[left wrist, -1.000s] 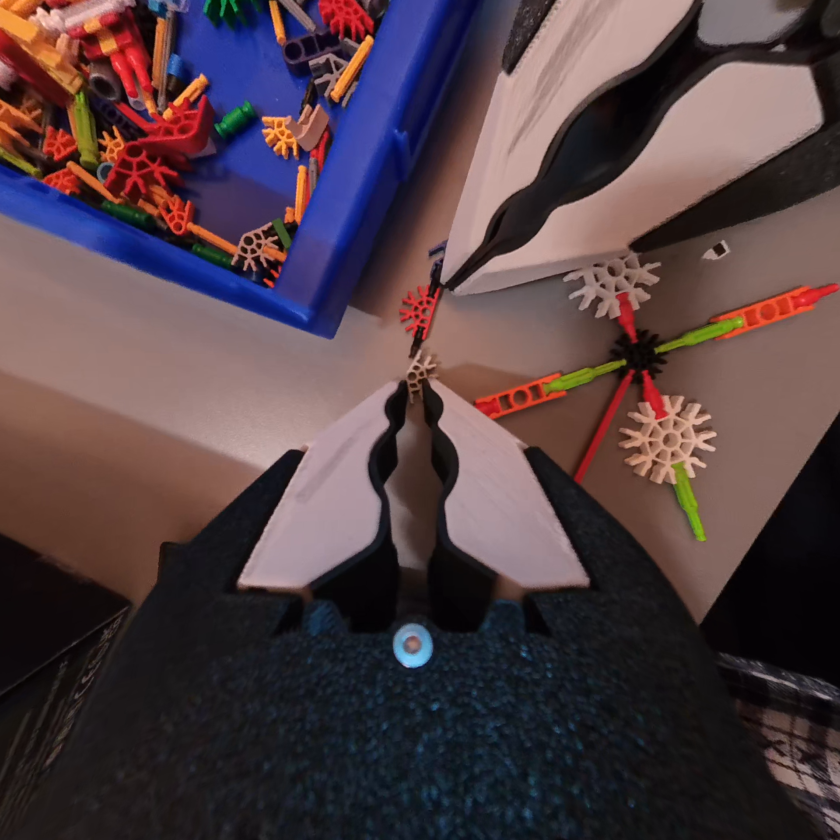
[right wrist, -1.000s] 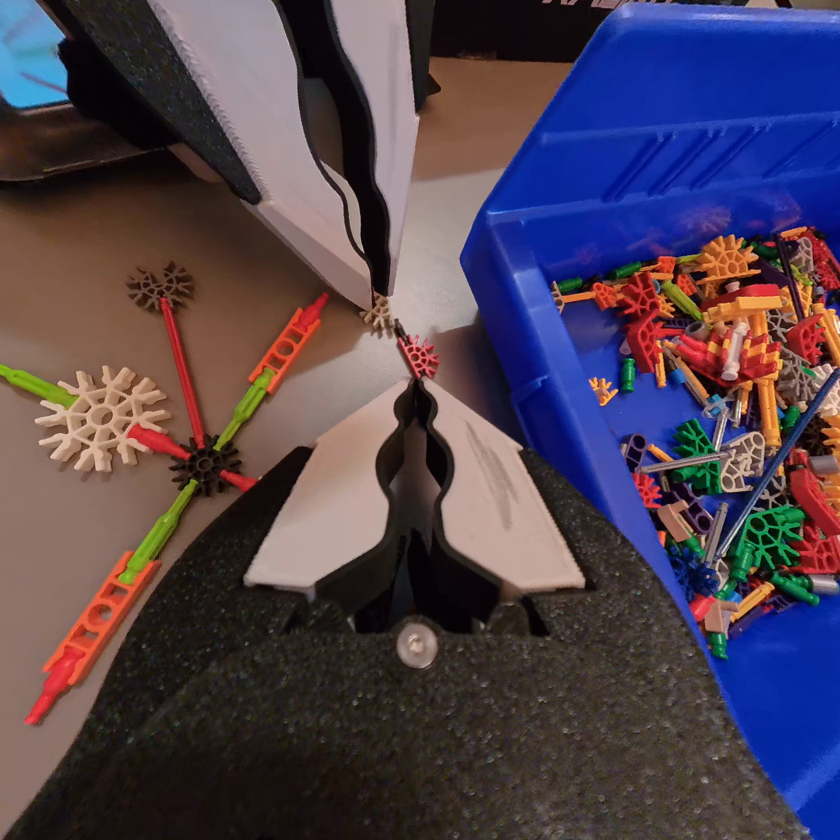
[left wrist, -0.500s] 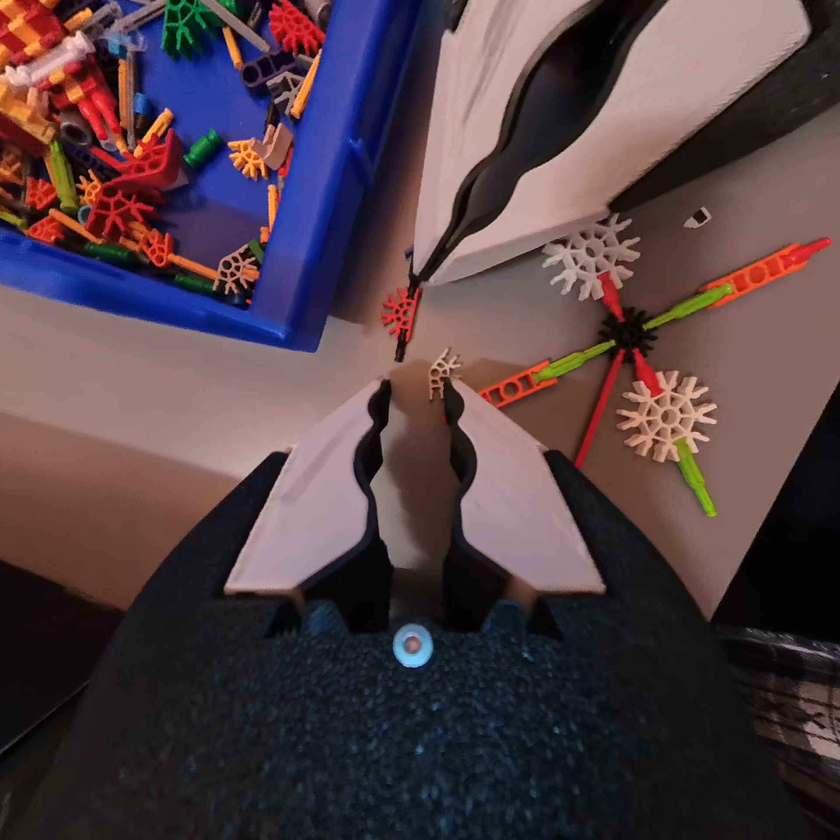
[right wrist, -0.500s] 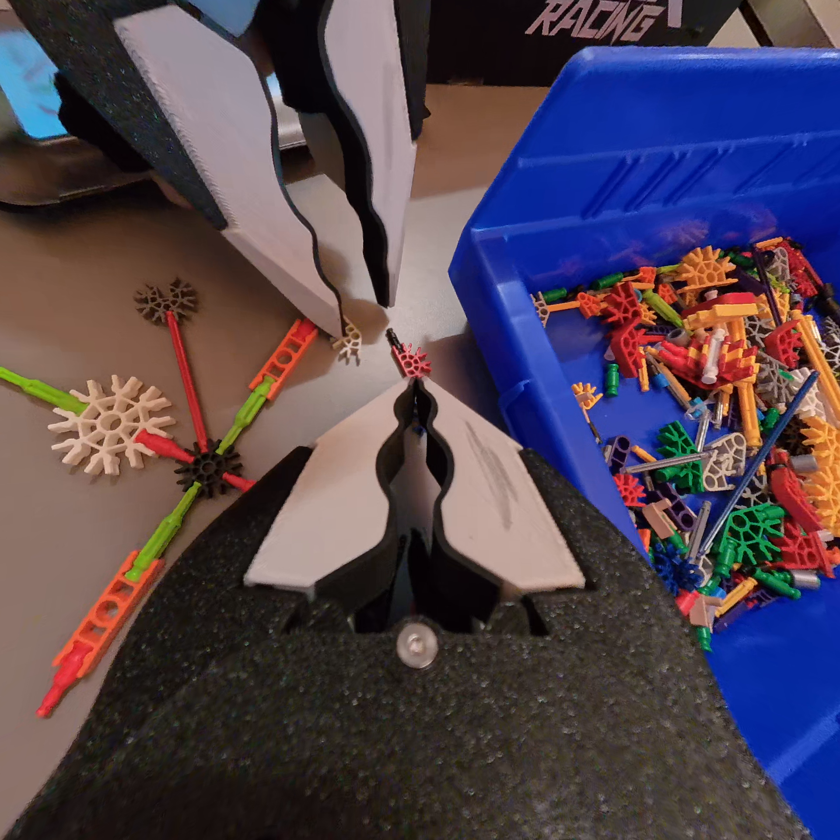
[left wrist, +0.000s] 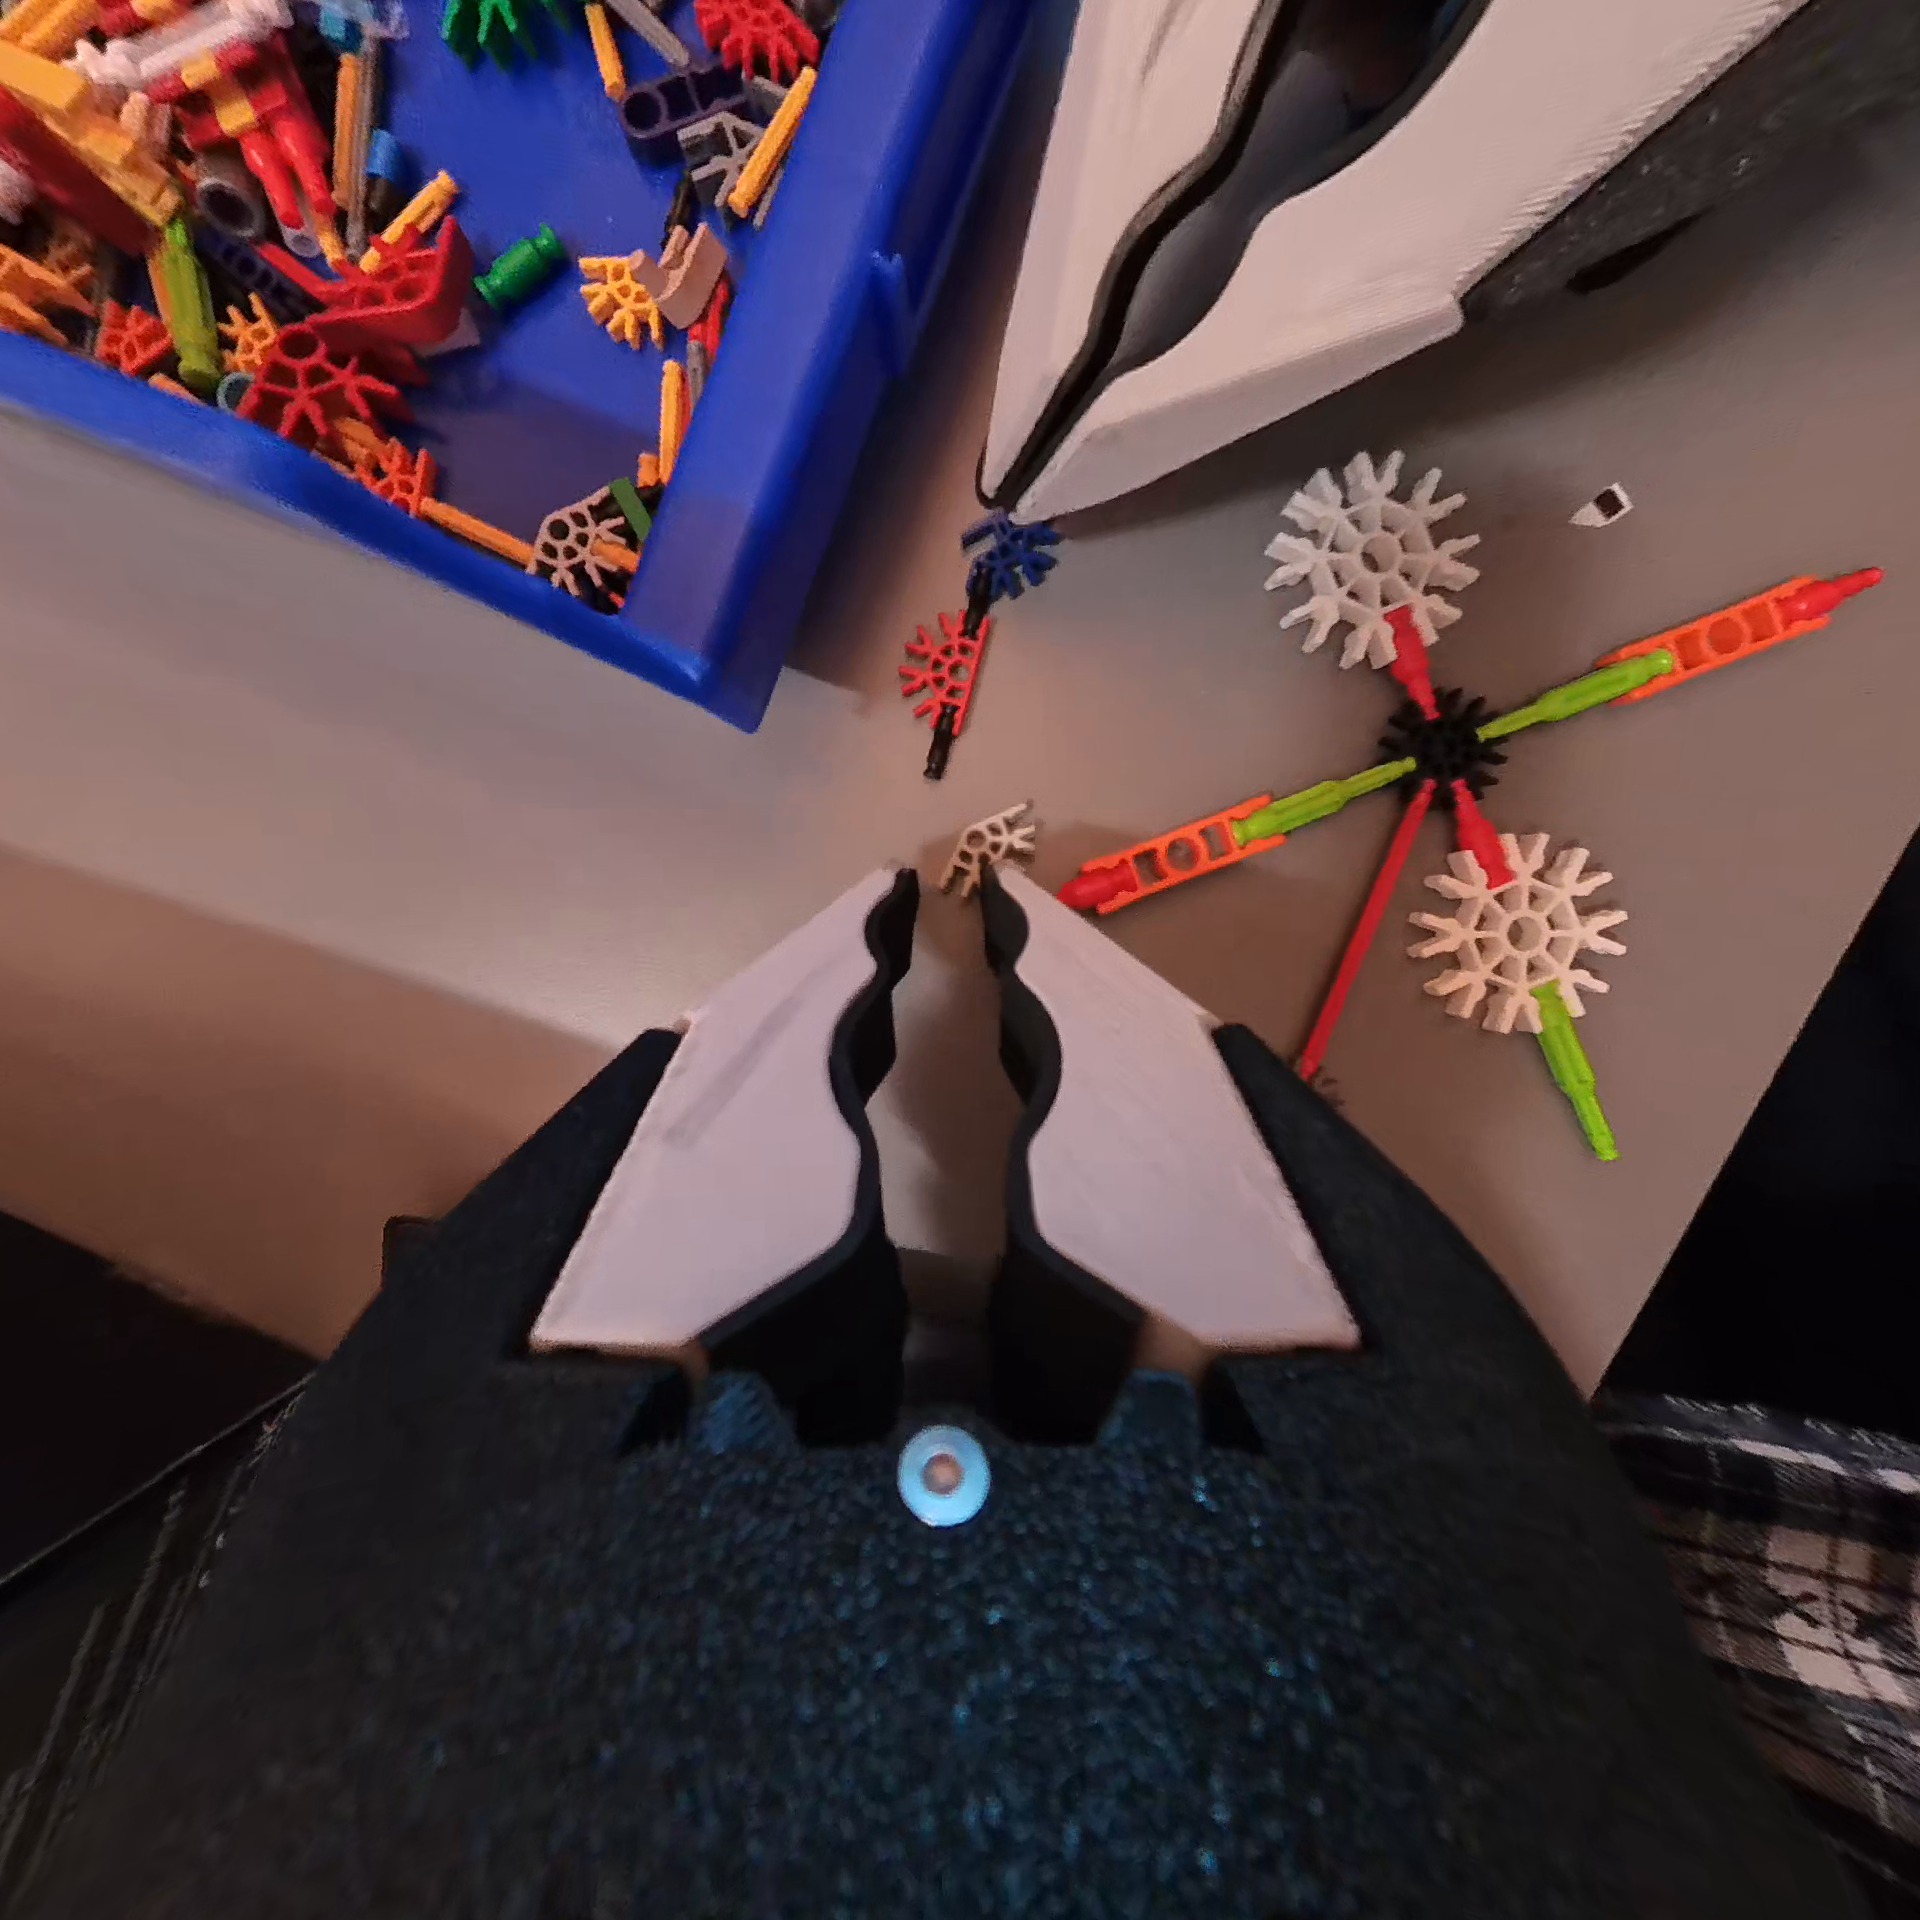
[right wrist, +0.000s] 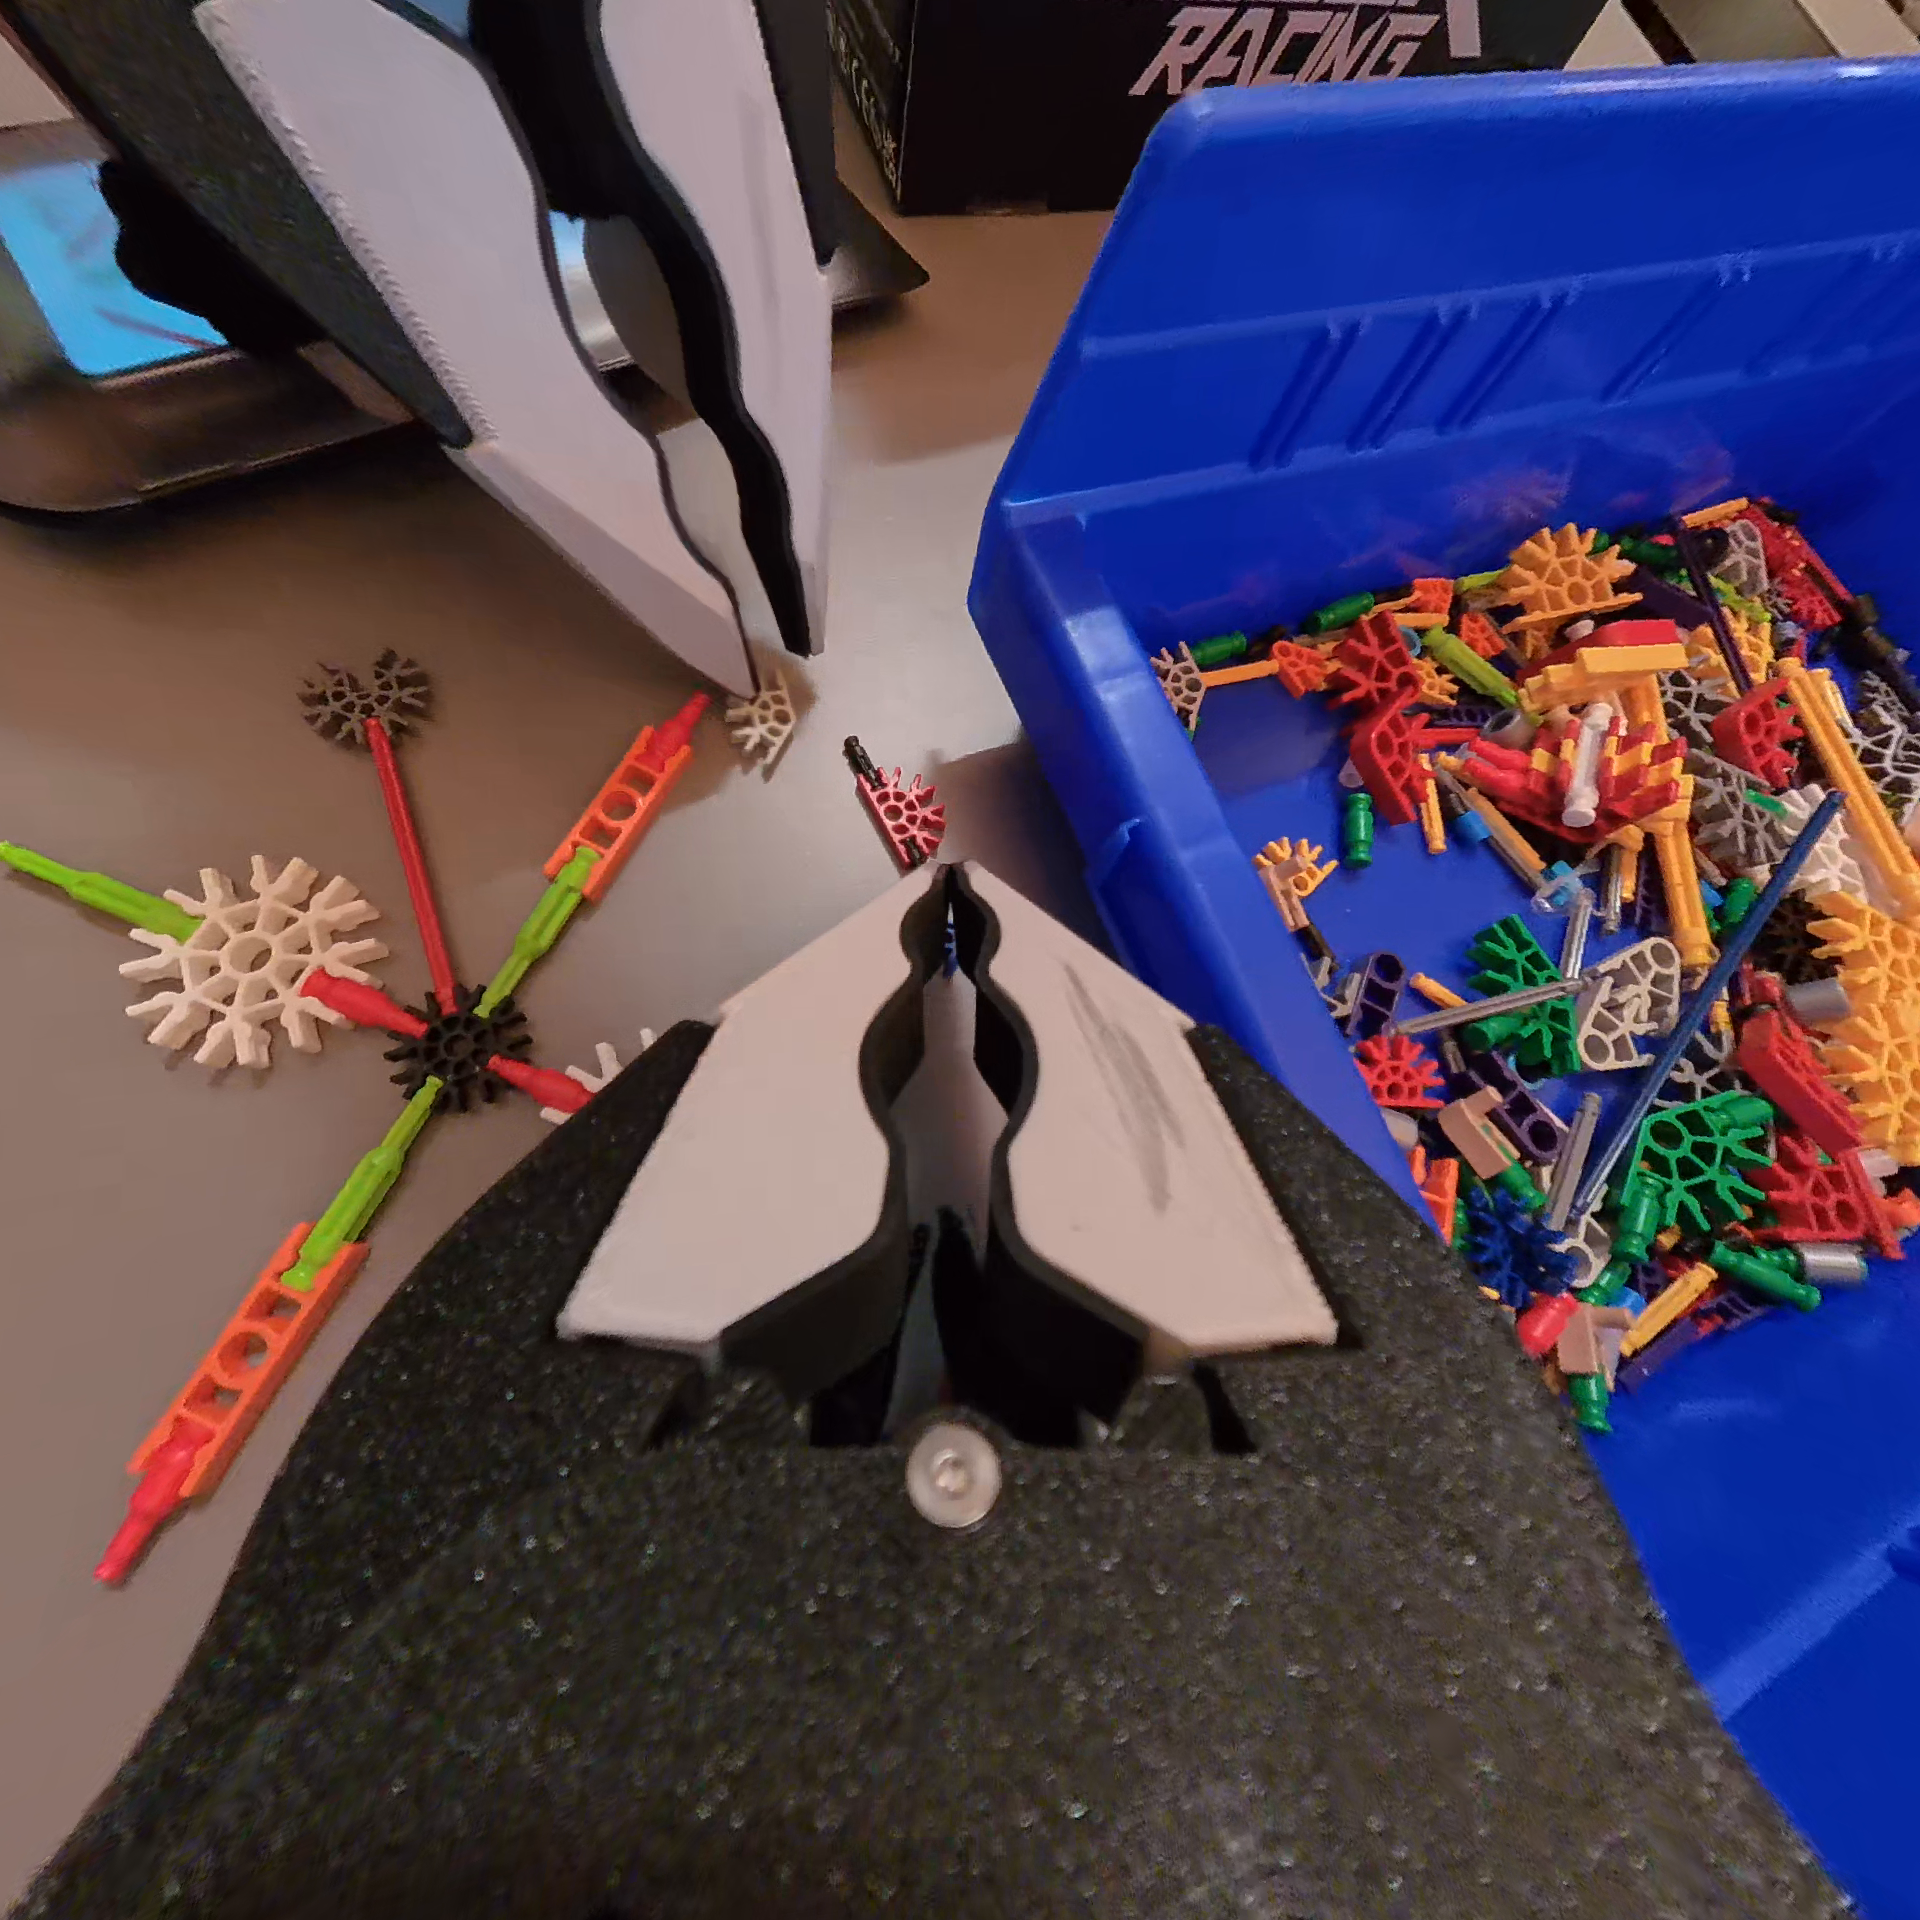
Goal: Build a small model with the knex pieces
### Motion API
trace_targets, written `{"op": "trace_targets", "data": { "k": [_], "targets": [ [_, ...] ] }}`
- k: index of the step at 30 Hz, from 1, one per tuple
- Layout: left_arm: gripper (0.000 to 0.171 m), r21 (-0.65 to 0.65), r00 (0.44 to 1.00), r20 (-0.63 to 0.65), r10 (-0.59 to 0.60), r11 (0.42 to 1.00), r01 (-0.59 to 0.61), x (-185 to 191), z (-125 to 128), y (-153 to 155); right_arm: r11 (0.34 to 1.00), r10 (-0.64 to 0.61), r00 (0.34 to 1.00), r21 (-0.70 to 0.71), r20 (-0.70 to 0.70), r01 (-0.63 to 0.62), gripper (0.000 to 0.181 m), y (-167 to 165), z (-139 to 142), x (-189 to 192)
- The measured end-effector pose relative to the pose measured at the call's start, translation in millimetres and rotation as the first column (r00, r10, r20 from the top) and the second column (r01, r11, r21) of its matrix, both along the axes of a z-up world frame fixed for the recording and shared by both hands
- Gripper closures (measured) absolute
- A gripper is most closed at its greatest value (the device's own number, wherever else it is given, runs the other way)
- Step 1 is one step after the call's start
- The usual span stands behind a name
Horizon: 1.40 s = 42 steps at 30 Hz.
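Lying loose (untouched), tan connector [left wrist: 992, 844] fronts parted left tongs [left wrist: 948, 896].

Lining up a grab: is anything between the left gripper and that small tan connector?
Nothing visible. The tan connector lies just ahead of the open left gripper, by one fingertip; the red connector is beyond it.

My left gripper [left wrist: 948, 883]: grainy matt black foam body, smooth matt pale plastic fingers [left wrist: 1122, 1122], shiny metal washer. At 11 o'clock, glossy blue plastic bin [left wrist: 727, 582]. At 2 o'clock, slick plastic spoked assembly [left wrist: 1444, 743] on smooth matt table [left wrist: 364, 790].
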State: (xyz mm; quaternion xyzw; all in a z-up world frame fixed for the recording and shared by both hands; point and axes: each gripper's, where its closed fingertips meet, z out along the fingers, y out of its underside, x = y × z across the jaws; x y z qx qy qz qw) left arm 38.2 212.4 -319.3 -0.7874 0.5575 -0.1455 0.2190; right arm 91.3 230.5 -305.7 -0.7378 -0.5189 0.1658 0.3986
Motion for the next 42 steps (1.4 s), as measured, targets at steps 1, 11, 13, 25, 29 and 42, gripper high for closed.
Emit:
{"op": "trace_targets", "data": {
  "k": [1, 11, 13, 25, 29, 42],
  "targets": [
    [0.158, -0.004, 1.0, -0.002, -0.012, 1.0, 0.012, 0, -1, -1, 1.0, -0.002, 1.0, -0.002, -0.001, 0.002, 0.181, 0, 0, 1],
    [0.165, -0.003, 0.997, -0.017, -0.076, 0.997, 0.076, 1, -3, -5, 0.999, 0.05, 0.999, -0.004, 0.02, -0.05, 0.181, -10, 1, -8],
    [0.17, -0.003, 0.999, -0.018, -0.046, 0.999, 0.046, -1, -4, -2, 0.997, 0.072, 0.997, -0.014, 0.038, -0.072, 0.181, -15, -2, -13],
    [0.153, 0.068, 0.985, -0.009, -0.173, 0.983, 0.173, 2, 9, -4, 0.998, 0.061, 0.998, -0.016, -0.006, -0.061, 0.181, -12, 3, -12],
    [0.153, 0.084, 0.969, -0.058, -0.239, 0.966, 0.244, 6, 1, -3, 0.998, 0.054, 0.998, -0.014, -0.019, -0.055, 0.181, -10, 3, -10],
    [0.16, 0.03, 0.979, -0.039, -0.203, 0.979, 0.204, 4, -5, 1, 0.998, 0.056, 0.997, -0.014, -0.058, -0.057, 0.181, -9, 7, -7]
  ]
}}
